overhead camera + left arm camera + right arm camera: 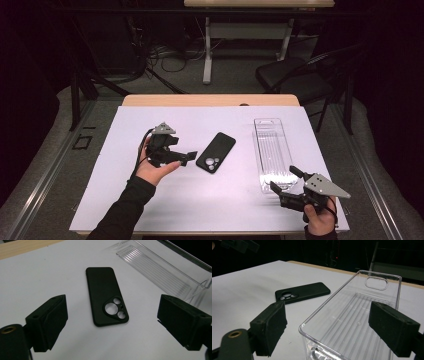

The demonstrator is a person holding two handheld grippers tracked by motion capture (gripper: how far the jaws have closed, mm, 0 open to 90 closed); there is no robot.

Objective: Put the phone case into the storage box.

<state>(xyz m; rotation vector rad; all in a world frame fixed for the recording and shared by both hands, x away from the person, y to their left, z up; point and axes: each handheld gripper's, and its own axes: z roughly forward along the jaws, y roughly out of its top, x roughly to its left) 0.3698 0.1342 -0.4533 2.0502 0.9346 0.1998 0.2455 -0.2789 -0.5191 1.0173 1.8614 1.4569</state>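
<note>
**Phone case waiting, both grippers open**

I start with the table (125, 200), its white sheet carrying everything. At about two o'clock from centre lies the clear bin (272, 152), long and empty, running from twelve to six. Just beside it, at its nine o'clock and not touching, the black case (216, 152) lies flat, camera cut-outs at the near end.

My left gripper (186, 158) hovers at the case's nine o'clock, jaws spread wide and holding nothing; in the left gripper view the case (106, 296) sits between them, farther off. My right gripper (285, 180) stands at the bin's six o'clock end, jaws wide and empty, straddling the near wall (324, 340).

My worry: the case lies flat and thin, so a shallow pinch could skid it toward the bin. The right jaws could also nudge the light bin.
</note>
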